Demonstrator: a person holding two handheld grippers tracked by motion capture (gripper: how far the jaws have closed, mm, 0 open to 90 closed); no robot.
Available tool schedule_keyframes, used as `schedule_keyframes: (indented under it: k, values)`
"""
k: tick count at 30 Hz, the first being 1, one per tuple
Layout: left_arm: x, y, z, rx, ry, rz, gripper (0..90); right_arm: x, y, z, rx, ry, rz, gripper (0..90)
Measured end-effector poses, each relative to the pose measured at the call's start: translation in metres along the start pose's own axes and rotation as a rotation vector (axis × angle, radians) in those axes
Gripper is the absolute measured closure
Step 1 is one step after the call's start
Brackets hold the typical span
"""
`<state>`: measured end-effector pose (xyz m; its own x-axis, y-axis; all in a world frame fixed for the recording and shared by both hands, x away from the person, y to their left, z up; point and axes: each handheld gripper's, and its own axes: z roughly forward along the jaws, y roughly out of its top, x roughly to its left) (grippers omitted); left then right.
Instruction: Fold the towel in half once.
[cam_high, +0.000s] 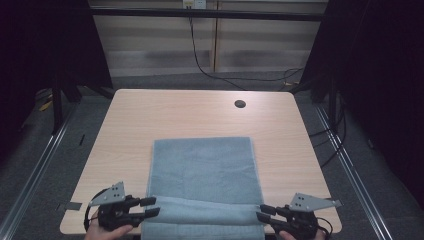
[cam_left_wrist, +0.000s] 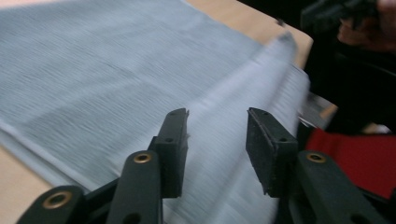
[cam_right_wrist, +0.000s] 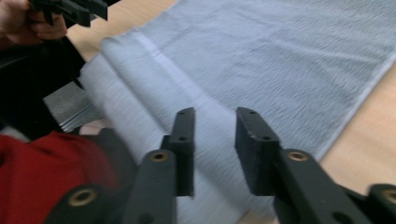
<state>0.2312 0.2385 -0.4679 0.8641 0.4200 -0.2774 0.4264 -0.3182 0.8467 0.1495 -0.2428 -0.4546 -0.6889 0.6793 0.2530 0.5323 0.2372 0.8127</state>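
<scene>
High view: a grey towel (cam_high: 202, 172) is lying on the table (cam_high: 130, 125), its near edge bunched into a ridge between the left gripper (cam_high: 152, 206) and right gripper (cam_high: 262, 212).
Left gripper view: jaws are standing spread over the towel (cam_left_wrist: 116, 70).
Right gripper view: jaws are standing spread over the ridge (cam_right_wrist: 140, 84).
</scene>
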Motion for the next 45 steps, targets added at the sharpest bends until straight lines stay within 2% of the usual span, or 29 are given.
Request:
schedule_keyframes:
  k: [3,4,6,8,10,12,14,15,16,17,19,20,23,25,27,28,31,32,33,35,36,37,38,39,40,42,43,44,45]
  values:
    - [0.024,0.007,0.013,0.030,0.048,-0.060,51.6,-0.015,0.012,0.022,0.046,-0.010,-0.022,59.0]
    - [0.027,0.007,0.018,0.045,0.047,-0.054,51.1,-0.019,0.015,0.031,0.066,0.001,-0.024,57.1]
    - [0.029,0.004,0.026,0.075,0.061,-0.051,48.6,-0.024,0.018,0.048,0.105,0.028,-0.031,53.2]
    - [0.027,0.001,0.031,0.106,0.047,-0.040,47.1,-0.026,0.018,0.063,0.136,0.066,-0.032,51.8]
    - [0.025,-0.003,0.035,0.147,0.053,-0.029,45.2,-0.023,0.017,0.074,0.184,0.061,-0.045,49.2]
    - [0.023,-0.006,0.038,0.180,0.045,-0.016,44.3,-0.021,0.013,0.079,0.217,0.076,-0.057,53.9]
    - [0.018,-0.009,0.038,0.210,0.058,0.013,51.5,-0.017,0.009,0.078,0.222,0.100,-0.060,63.7]
    - [0.016,-0.010,0.036,0.208,0.044,0.030,61.1,-0.015,0.008,0.075,0.220,0.120,-0.065,68.3]
    - [0.015,-0.009,0.033,0.209,0.020,0.040,71.5,-0.012,0.007,0.071,0.213,0.132,-0.067,70.8]
    - [0.013,-0.009,0.031,0.211,0.000,0.031,79.4,-0.009,0.006,0.067,0.200,0.147,-0.070,73.5]
    - [0.009,-0.009,0.024,0.183,-0.057,0.017,85.8,-0.003,0.004,0.058,0.187,0.180,-0.068,75.0]
    - [0.006,-0.009,0.020,0.166,-0.070,0.010,86.5,0.000,0.001,0.054,0.181,0.185,-0.067,75.0]
    - [-0.006,-0.010,0.008,0.102,-0.155,0.003,86.1,0.008,-0.007,0.043,0.178,0.210,-0.065,73.9]
    - [-0.015,-0.011,0.005,0.089,-0.168,0.013,83.6,0.014,-0.011,0.037,0.181,0.226,-0.064,72.6]
    - [-0.017,-0.010,0.004,0.079,-0.165,0.007,76.6,0.019,-0.013,0.033,0.189,0.233,-0.086,71.1]
    - [-0.015,-0.008,0.004,0.069,-0.167,0.009,73.0,0.020,-0.014,0.032,0.186,0.232,-0.081,69.6]
    - [-0.005,0.001,0.006,0.043,-0.151,-0.008,68.0,0.019,-0.010,0.028,0.164,0.226,-0.081,68.8]
    - [0.002,0.003,0.008,0.037,-0.148,-0.006,66.7,0.017,-0.008,0.028,0.153,0.221,-0.077,68.5]
    - [0.010,0.005,0.011,0.031,-0.131,-0.022,66.2,0.015,-0.005,0.028,0.144,0.217,-0.075,68.4]
    - [0.027,0.010,0.020,0.053,-0.097,-0.047,65.6,0.009,0.003,0.030,0.124,0.198,-0.081,67.3]
    - [0.034,0.012,0.026,0.063,-0.061,-0.040,65.4,0.004,0.008,0.032,0.111,0.192,-0.073,67.4]
    - [0.042,0.014,0.032,0.066,-0.031,-0.062,65.4,-0.003,0.013,0.037,0.103,0.186,-0.069,67.1]
    - [0.048,0.017,0.038,0.077,-0.020,-0.085,65.1,-0.011,0.018,0.042,0.097,0.162,-0.069,66.3]
    - [0.053,0.021,0.044,0.087,0.005,-0.071,65.0,-0.020,0.024,0.048,0.098,0.143,-0.059,66.2]
    - [0.058,0.025,0.049,0.098,0.035,-0.042,64.7,-0.029,0.030,0.055,0.103,0.140,-0.054,66.0]
    - [0.068,0.033,0.058,0.107,0.055,-0.055,63.2,-0.046,0.042,0.069,0.102,0.101,-0.054,64.8]
    - [0.073,0.037,0.061,0.103,0.065,-0.060,63.2,-0.054,0.048,0.076,0.101,0.101,-0.043,64.0]
    - [0.078,0.040,0.064,0.105,0.094,-0.053,63.5,-0.062,0.054,0.083,0.100,0.095,-0.034,63.8]
    - [0.083,0.041,0.066,0.084,0.106,-0.061,63.8,-0.068,0.060,0.090,0.099,0.078,-0.039,63.6]
